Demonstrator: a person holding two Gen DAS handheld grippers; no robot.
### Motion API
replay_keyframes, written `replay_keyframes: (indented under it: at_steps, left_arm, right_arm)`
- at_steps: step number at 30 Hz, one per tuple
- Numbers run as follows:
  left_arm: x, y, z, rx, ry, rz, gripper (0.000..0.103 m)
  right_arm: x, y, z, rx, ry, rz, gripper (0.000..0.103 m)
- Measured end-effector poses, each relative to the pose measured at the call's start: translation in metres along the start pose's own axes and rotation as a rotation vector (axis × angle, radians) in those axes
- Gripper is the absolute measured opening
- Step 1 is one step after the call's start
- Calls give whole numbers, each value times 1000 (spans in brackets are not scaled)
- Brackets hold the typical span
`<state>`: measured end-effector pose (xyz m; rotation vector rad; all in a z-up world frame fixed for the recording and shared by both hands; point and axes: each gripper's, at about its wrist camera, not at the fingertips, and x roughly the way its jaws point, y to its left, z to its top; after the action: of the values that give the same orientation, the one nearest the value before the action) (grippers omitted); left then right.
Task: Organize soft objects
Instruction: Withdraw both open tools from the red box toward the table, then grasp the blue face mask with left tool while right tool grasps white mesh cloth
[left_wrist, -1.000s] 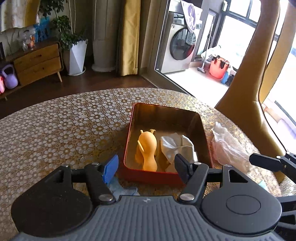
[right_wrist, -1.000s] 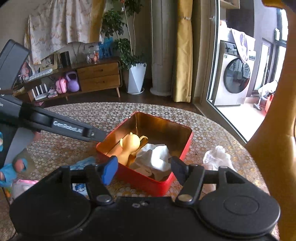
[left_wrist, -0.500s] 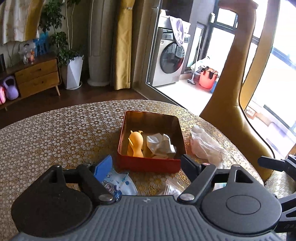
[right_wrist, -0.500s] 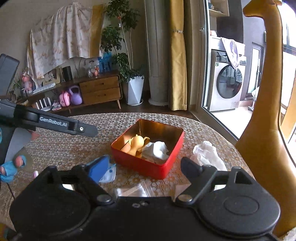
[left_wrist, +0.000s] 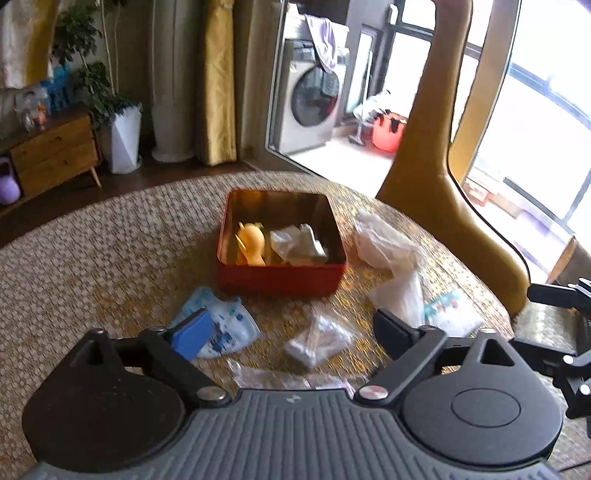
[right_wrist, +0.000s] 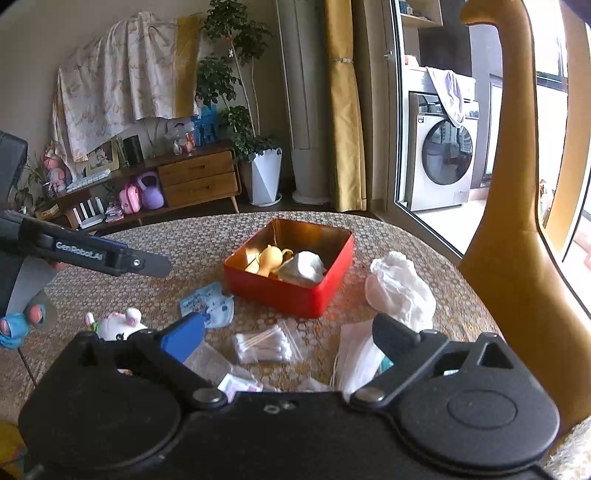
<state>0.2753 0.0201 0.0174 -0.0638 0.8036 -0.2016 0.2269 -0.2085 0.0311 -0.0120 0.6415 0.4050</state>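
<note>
A red tin box (left_wrist: 280, 275) (right_wrist: 291, 291) stands mid-table and holds a yellow soft toy (left_wrist: 252, 242) (right_wrist: 269, 258) and a white cloth (left_wrist: 297, 243) (right_wrist: 303, 267). Near its front lie a blue-printed face mask (left_wrist: 225, 325) (right_wrist: 208, 304), a bag of cotton swabs (left_wrist: 317, 338) (right_wrist: 264, 345) and a crumpled white cloth (left_wrist: 384, 243) (right_wrist: 400, 290). A white plush toy (right_wrist: 118, 325) lies at the left. My left gripper (left_wrist: 293, 330) is open and empty, above the table before the box. My right gripper (right_wrist: 290, 338) is open and empty, over the swabs.
A folded white mask (right_wrist: 356, 352) and small clear packets (right_wrist: 221, 369) lie close to me. A printed packet (left_wrist: 448, 312) lies at the right. A tan chair back (right_wrist: 517, 240) rises at the table's right edge. The left gripper's finger (right_wrist: 110, 254) shows at the left.
Both grippers have pulled back and up from the red box, and their jaws have opened wider. More of the table's loose items have come into view.
</note>
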Motion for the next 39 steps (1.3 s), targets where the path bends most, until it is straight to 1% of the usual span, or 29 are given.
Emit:
replay_keyframes:
  at_steps: [4, 8, 10, 11, 14, 16, 22, 29, 33, 36, 39]
  left_arm:
    - [4, 6, -3, -12, 10, -17, 101]
    - [16, 13, 1, -32, 55, 0, 101]
    - [25, 21, 5, -70, 101, -14, 101]
    - [31, 24, 7, -88, 129, -6, 101]
    - [54, 29, 13, -110, 259, 72, 101]
    - [67, 31, 15, -112, 293, 93, 101]
    - [100, 38, 26, -159, 305, 82, 101]
    - [149, 40, 29, -166, 338, 170, 101]
    - [174, 48, 27, -205, 351, 195, 101]
    - [188, 56, 23, -239, 356, 204, 101]
    - [200, 62, 21, -262, 363, 218, 101]
  right_arm:
    - [-1, -8, -10, 3, 10, -10, 98]
    - [8, -17, -18, 23, 40, -27, 98]
    - [13, -23, -21, 40, 56, -34, 98]
    - [16, -25, -22, 47, 64, -34, 98]
    - [26, -31, -26, 57, 92, -33, 98]
    - [32, -32, -28, 60, 109, -28, 98]
    - [54, -38, -30, 70, 151, -8, 97]
    - [84, -48, -26, 60, 184, -16, 95]
    - [99, -66, -10, 60, 172, -57, 95]
    - [115, -90, 6, 100, 164, -113, 95]
    - [138, -113, 16, 152, 173, -169, 95]
